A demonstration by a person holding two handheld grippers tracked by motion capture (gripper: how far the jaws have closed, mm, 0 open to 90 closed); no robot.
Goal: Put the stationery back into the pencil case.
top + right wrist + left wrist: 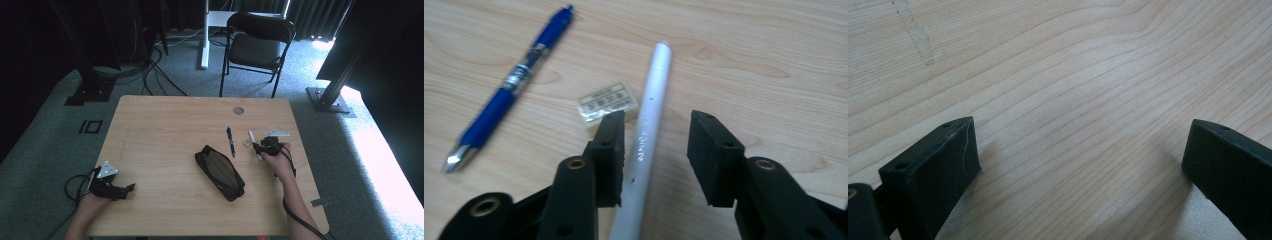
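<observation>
A white pen (651, 110) lies on the wooden table (165, 125) between the jaws of my right gripper (656, 125). The left jaw is against the pen, while a gap remains at the right jaw, so the gripper is open. A small pale eraser (606, 102) lies just left of the pen, and a blue pen (519, 80) lies farther left. In the high view the right gripper (260, 148) is at the table's right, over the white pen (254, 145). My left gripper (131, 189) rests at the near left corner, wide open over bare wood (1080, 145).
A black pencil case (219, 172) lies slanted in the middle of the table, near the blue pen (230, 141). A round cable hole (238, 110) sits at the far edge. A black folding chair (257, 42) stands beyond the table.
</observation>
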